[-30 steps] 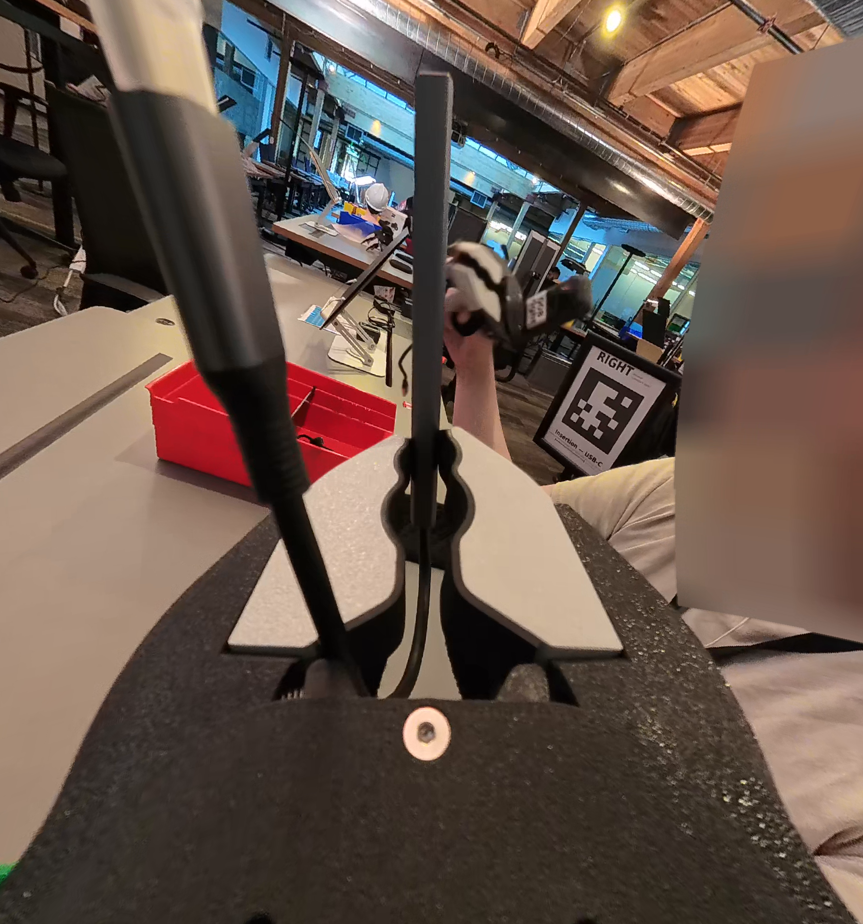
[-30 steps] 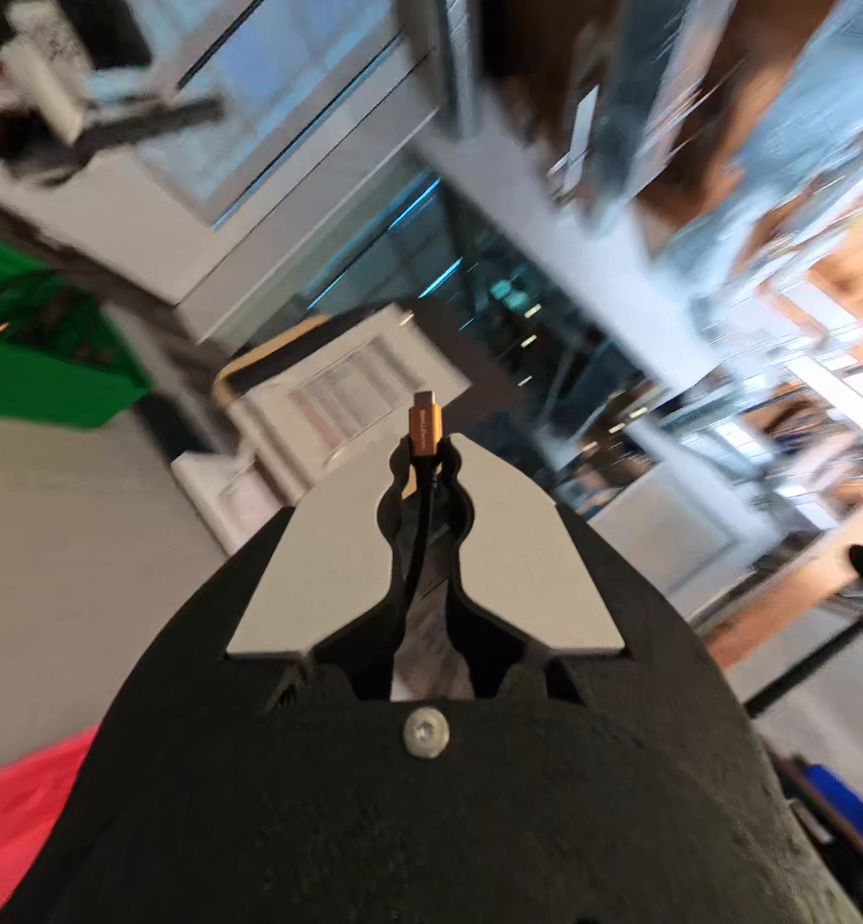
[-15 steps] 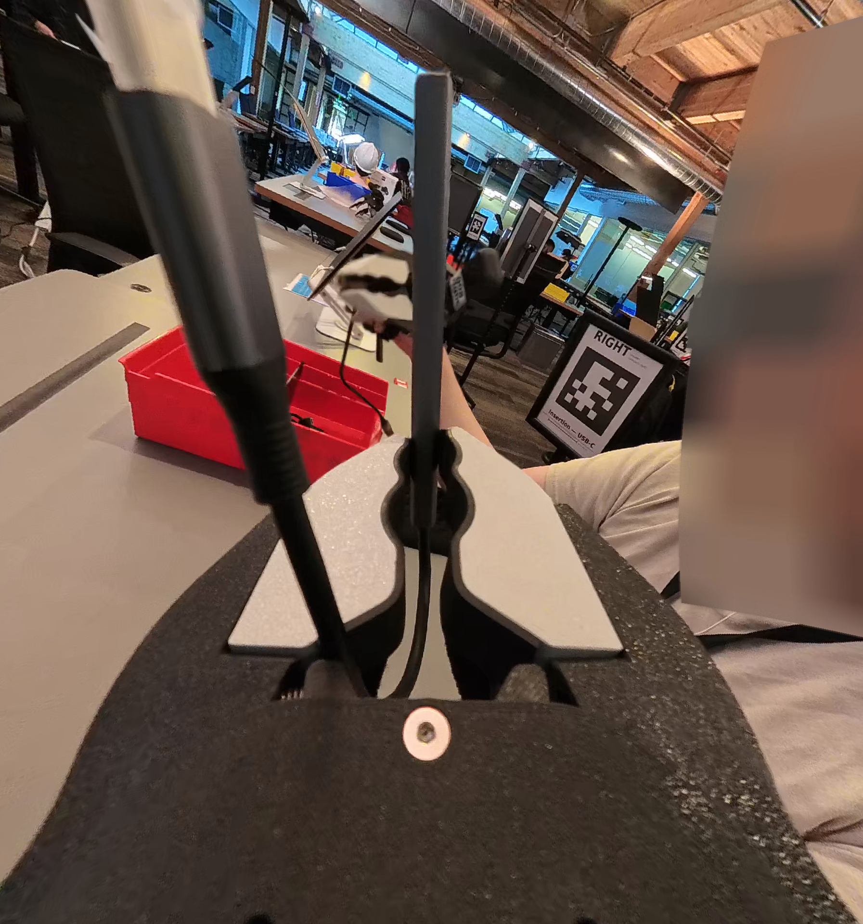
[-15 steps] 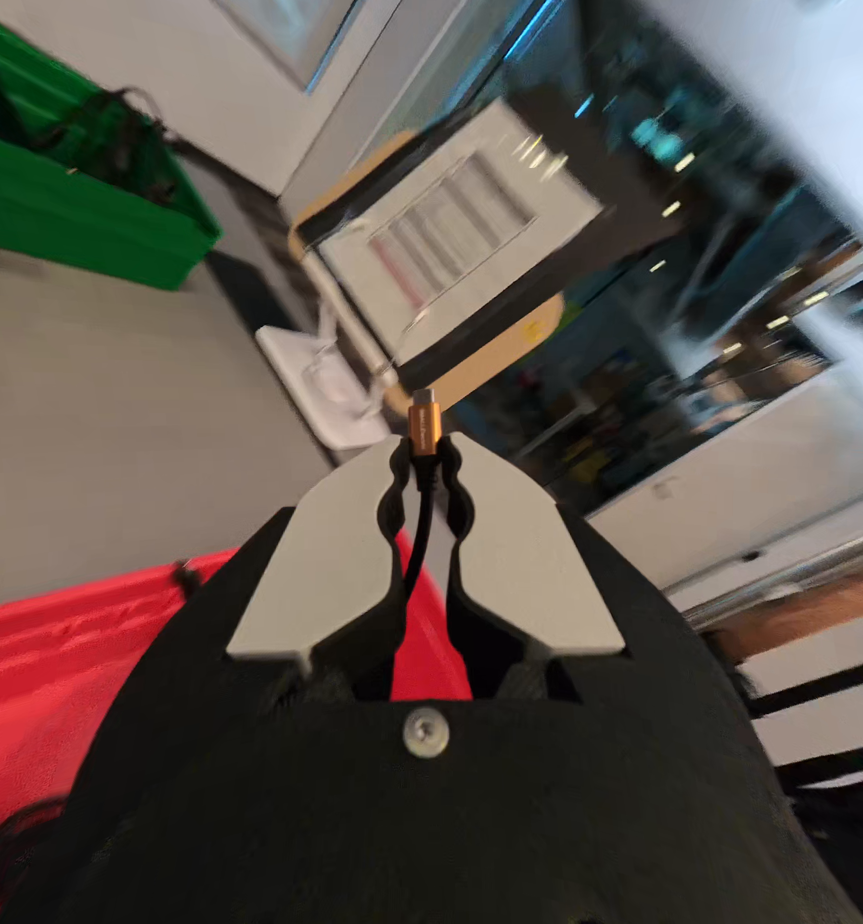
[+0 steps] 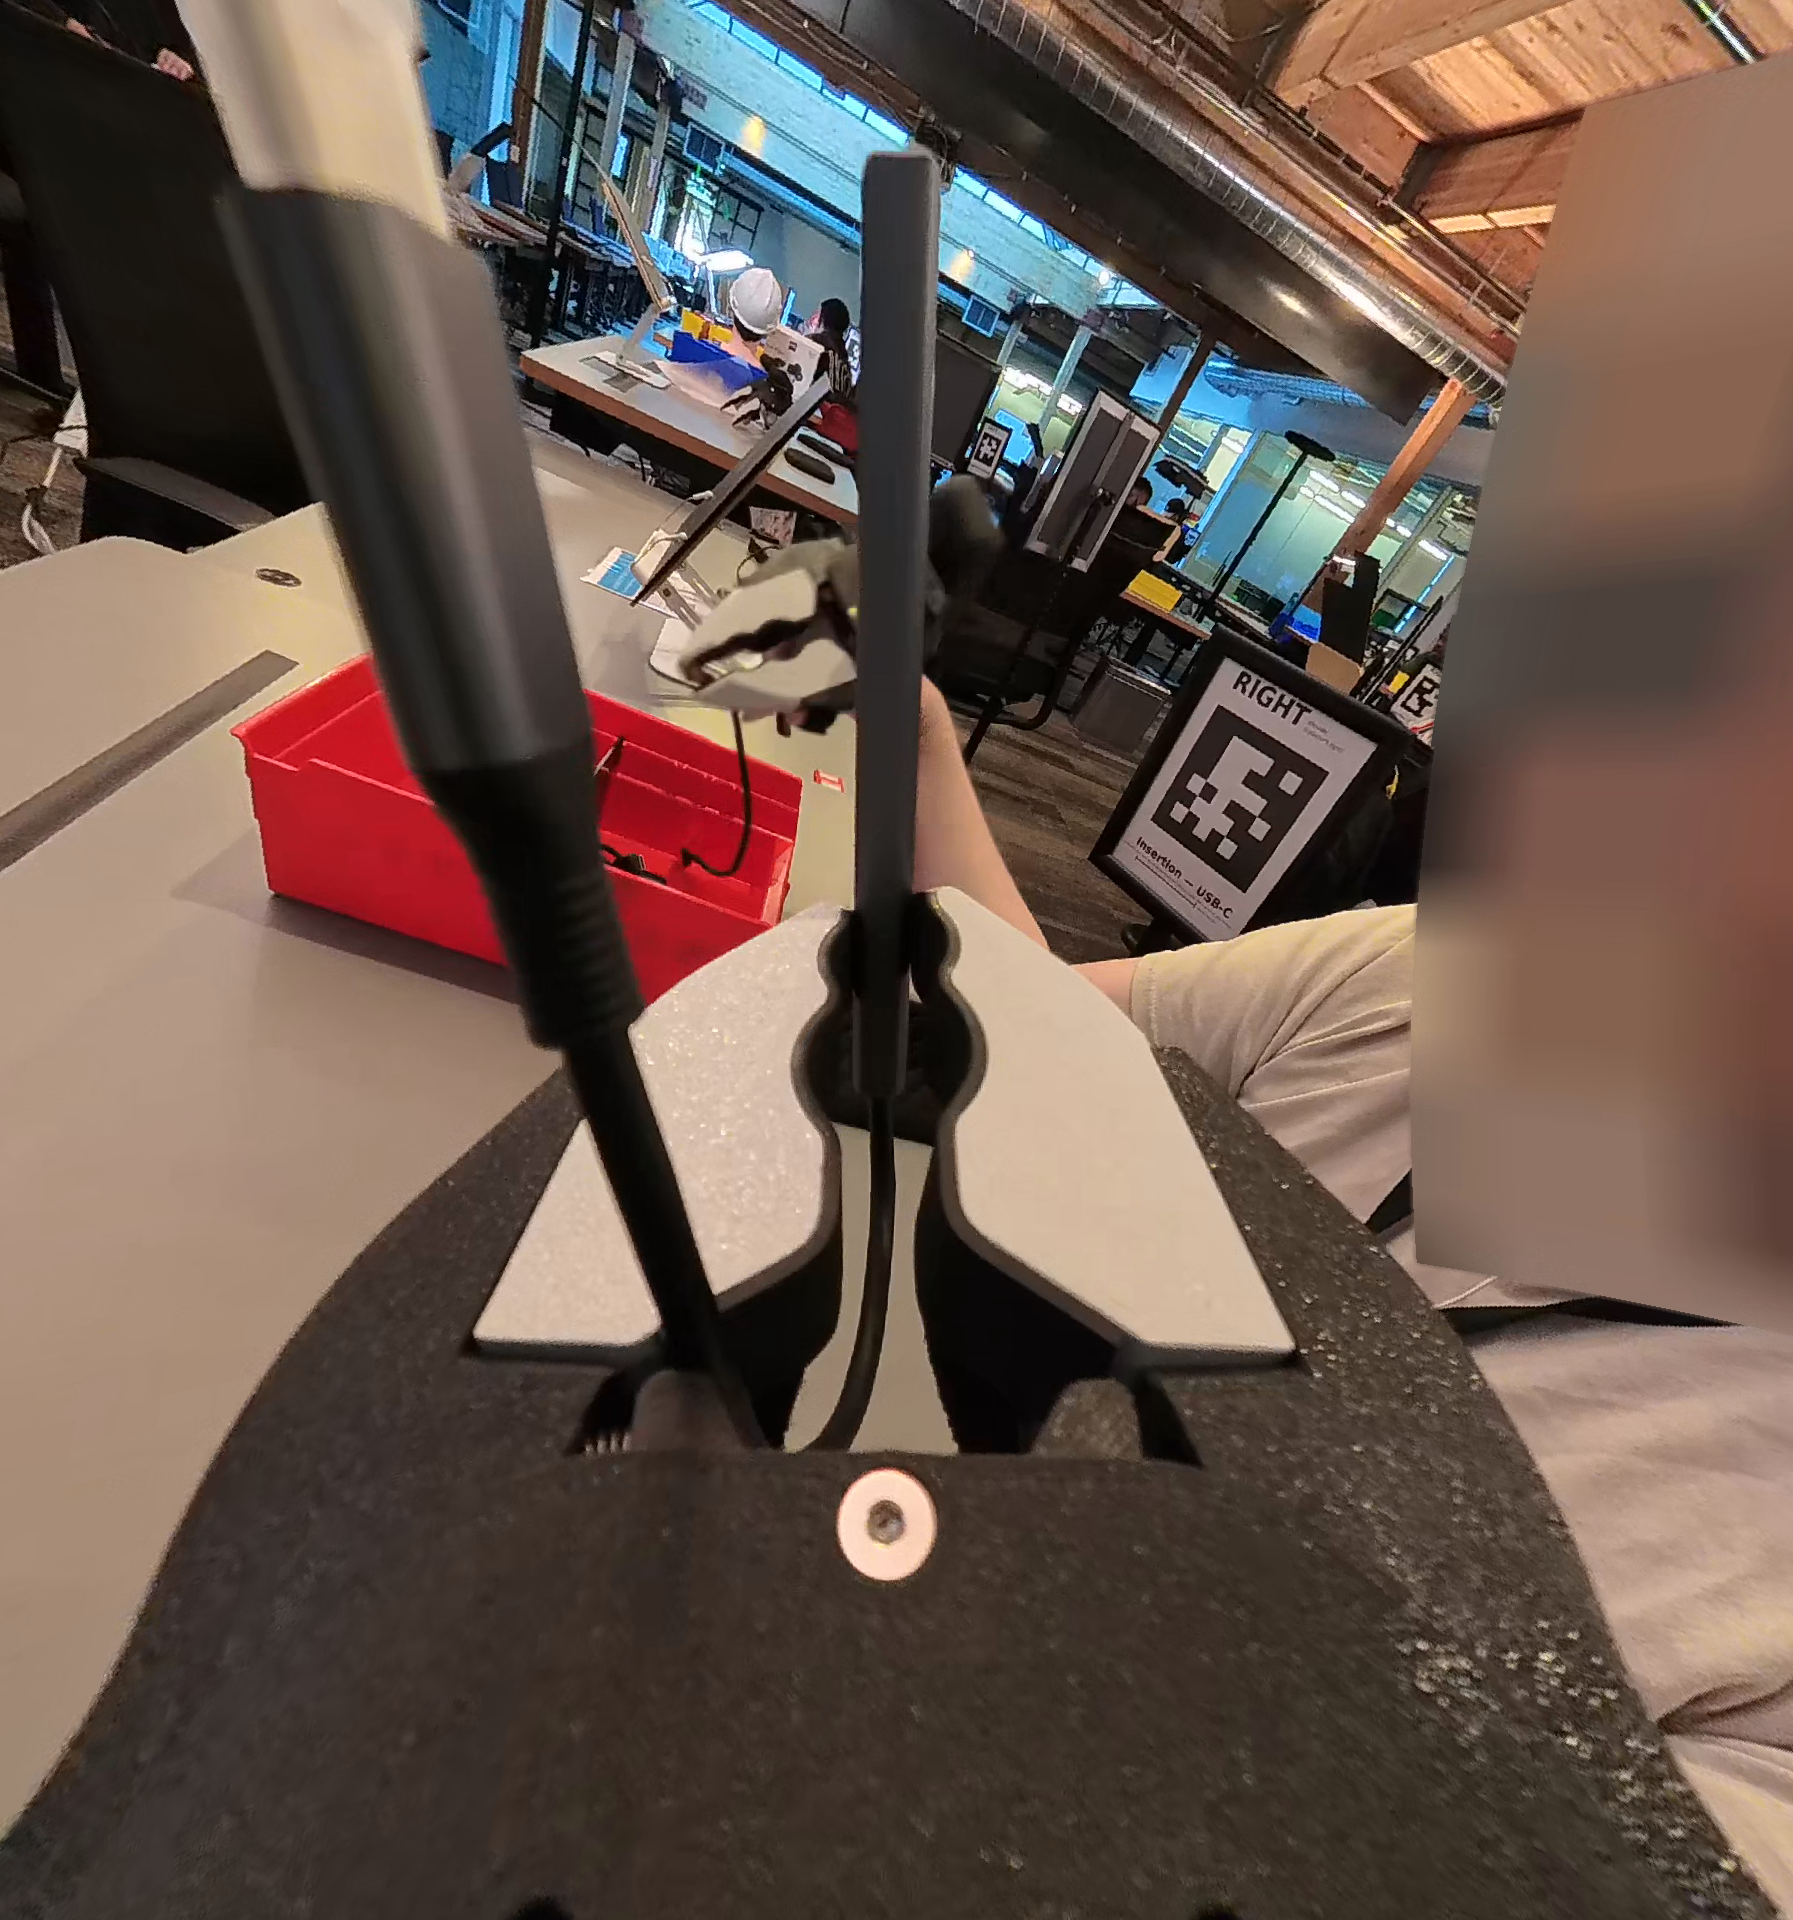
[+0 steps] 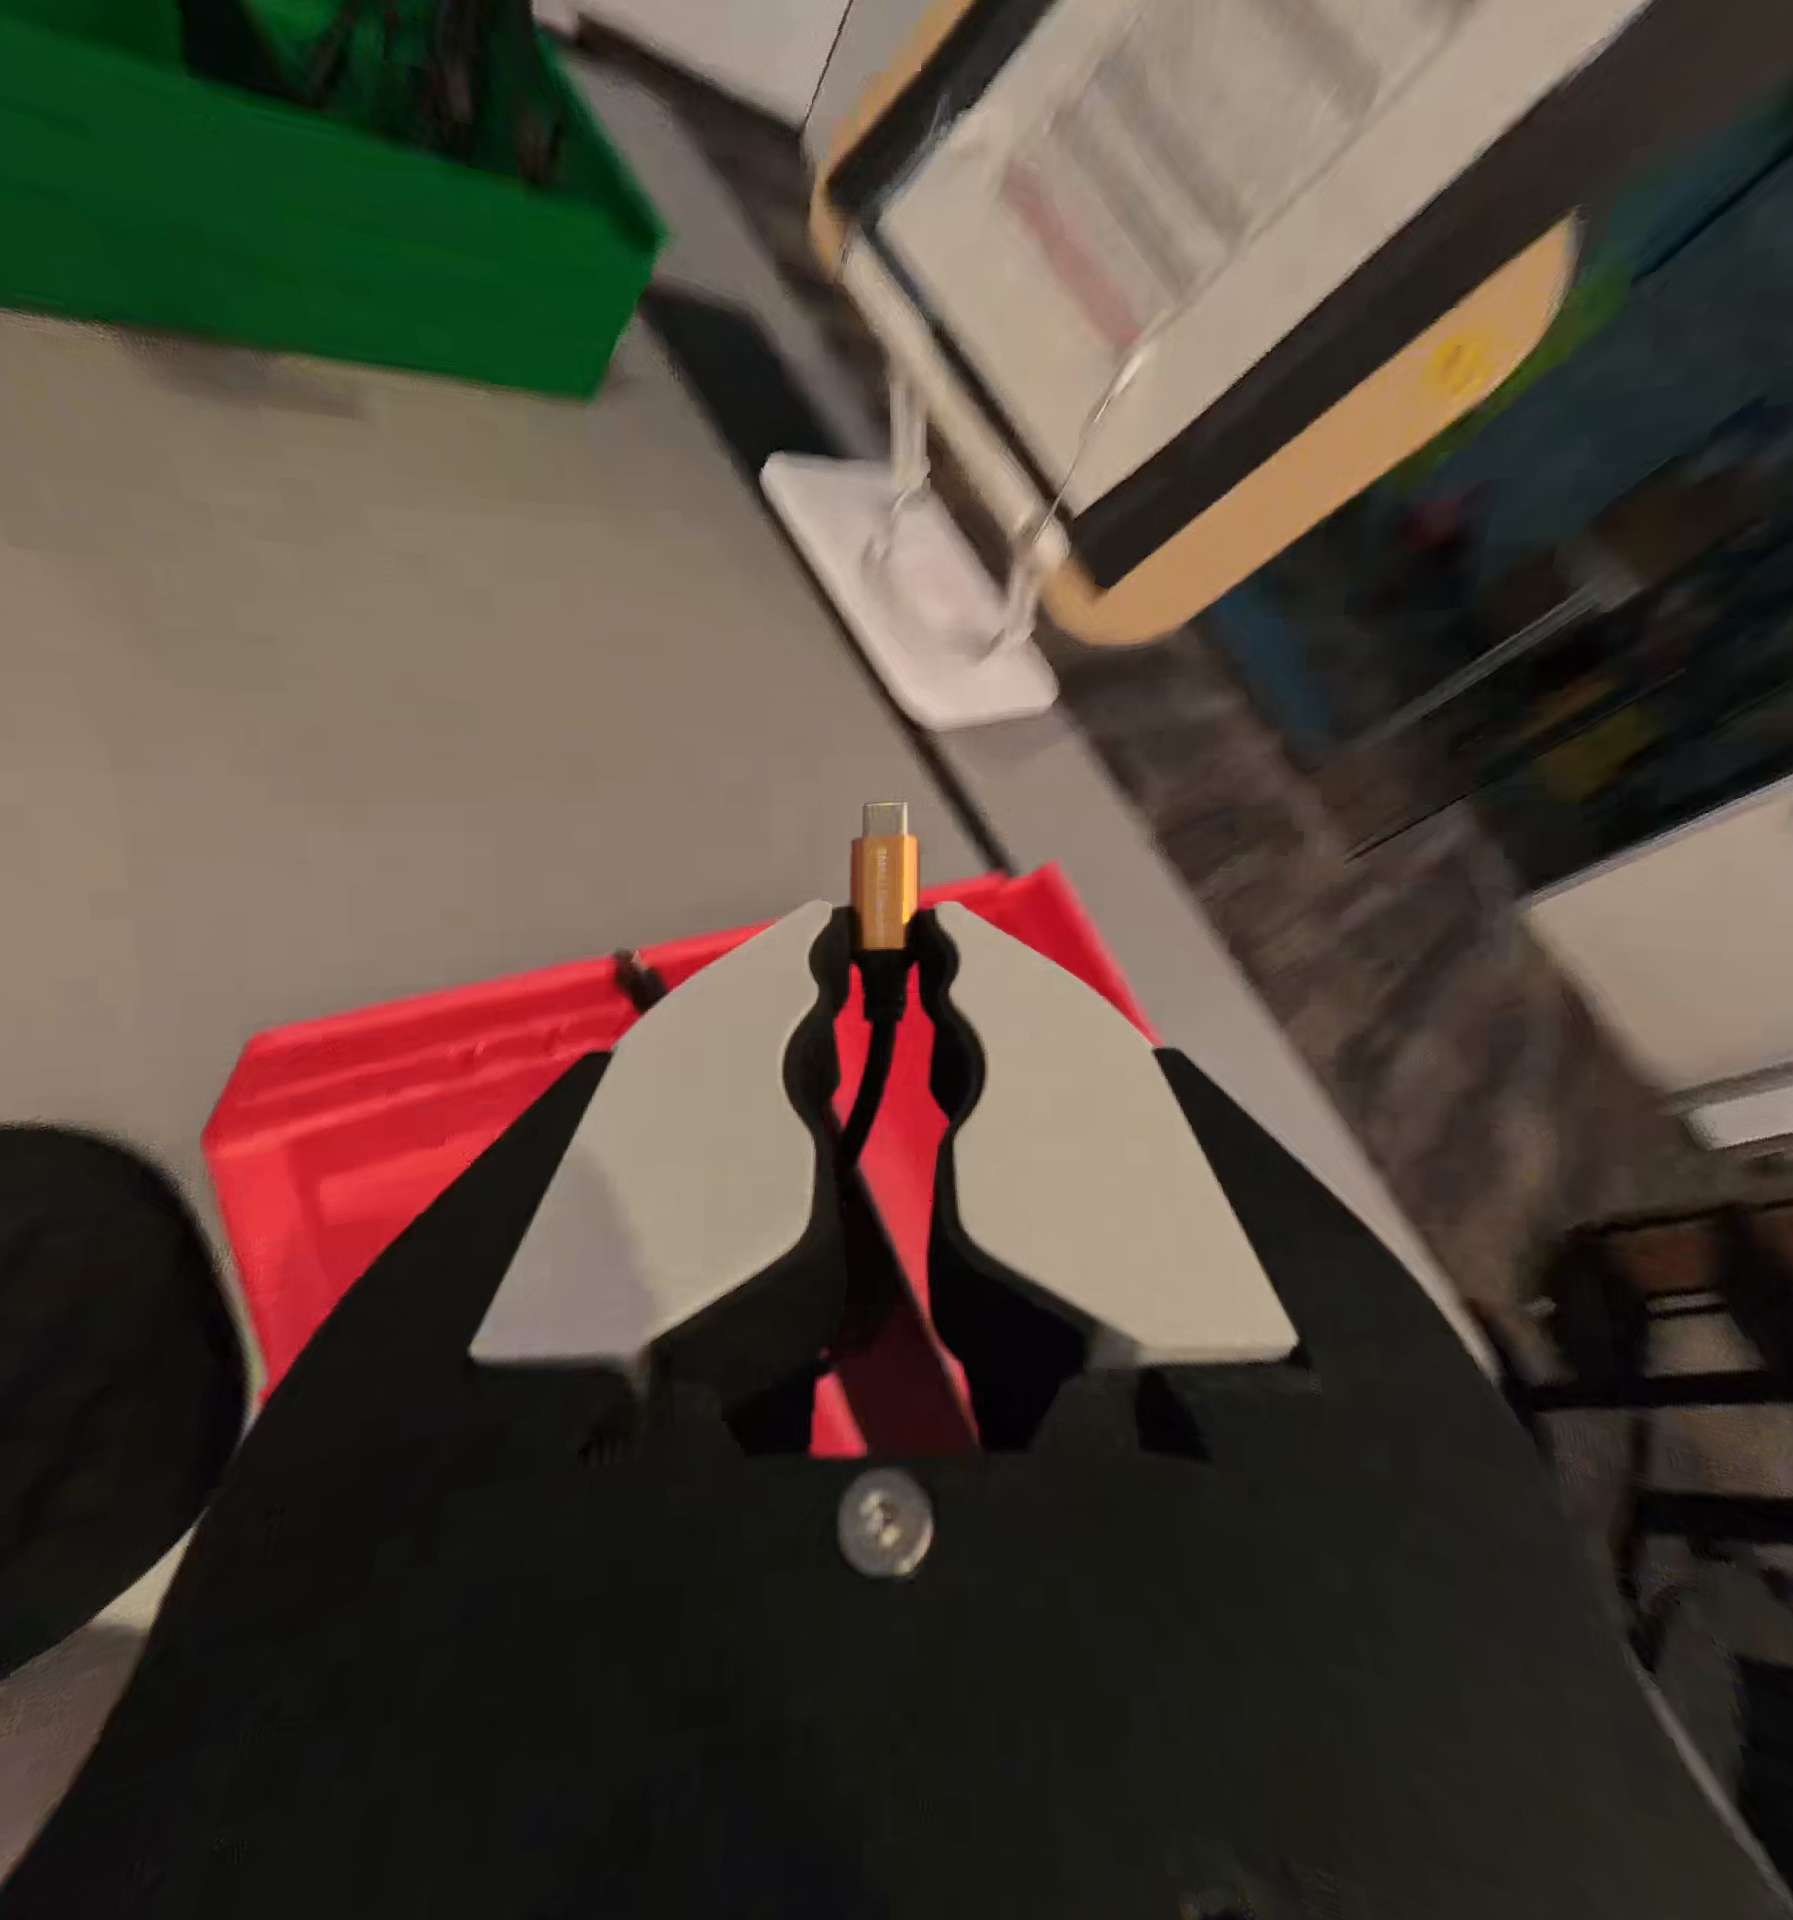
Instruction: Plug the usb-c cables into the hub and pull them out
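Orange plug (image 6: 884,896) pinched by right gripper (image 6: 884,914), over red bin (image 6: 372,1101). Grey hub (image 5: 897,540) clamped edge-on in left gripper (image 5: 887,914), pointing twelve o'clock; bin at ten.

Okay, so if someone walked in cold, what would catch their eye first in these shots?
Probably the orange USB-C plug, pinched upright in the right hand-held gripper above the red bin. Next, the slim dark hub standing edge-on in the left hand-held gripper, and the green bin at the table's far corner.
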`<control>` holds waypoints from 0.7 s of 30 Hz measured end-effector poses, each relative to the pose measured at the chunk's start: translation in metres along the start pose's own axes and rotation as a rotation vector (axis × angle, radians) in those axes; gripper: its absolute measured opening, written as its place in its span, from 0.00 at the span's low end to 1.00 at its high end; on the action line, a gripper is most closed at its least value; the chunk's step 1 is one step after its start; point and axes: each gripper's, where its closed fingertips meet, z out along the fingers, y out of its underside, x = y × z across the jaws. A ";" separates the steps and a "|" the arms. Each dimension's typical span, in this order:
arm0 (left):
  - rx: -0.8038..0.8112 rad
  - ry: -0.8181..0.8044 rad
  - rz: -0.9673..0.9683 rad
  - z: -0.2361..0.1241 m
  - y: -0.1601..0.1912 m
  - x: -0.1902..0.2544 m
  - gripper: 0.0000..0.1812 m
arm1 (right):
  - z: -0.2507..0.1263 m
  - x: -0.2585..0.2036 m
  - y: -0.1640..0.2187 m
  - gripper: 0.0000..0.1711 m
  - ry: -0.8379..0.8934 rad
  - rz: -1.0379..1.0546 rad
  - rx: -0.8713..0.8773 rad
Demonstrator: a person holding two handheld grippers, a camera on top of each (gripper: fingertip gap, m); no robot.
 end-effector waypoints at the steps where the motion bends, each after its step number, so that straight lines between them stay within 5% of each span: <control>1: -0.003 -0.001 -0.001 0.001 0.001 0.000 0.05 | 0.009 -0.004 0.014 0.08 -0.043 0.037 -0.045; 9: -0.029 0.006 -0.013 0.007 0.004 -0.001 0.05 | 0.061 -0.042 0.112 0.09 -0.309 0.284 -0.412; 13: -0.044 0.011 -0.026 0.011 0.007 -0.002 0.05 | 0.066 -0.039 0.082 0.12 -0.320 0.323 -0.202; 21: -0.058 0.025 -0.040 0.019 0.009 -0.003 0.05 | 0.027 -0.001 0.042 0.18 -0.063 0.189 -0.134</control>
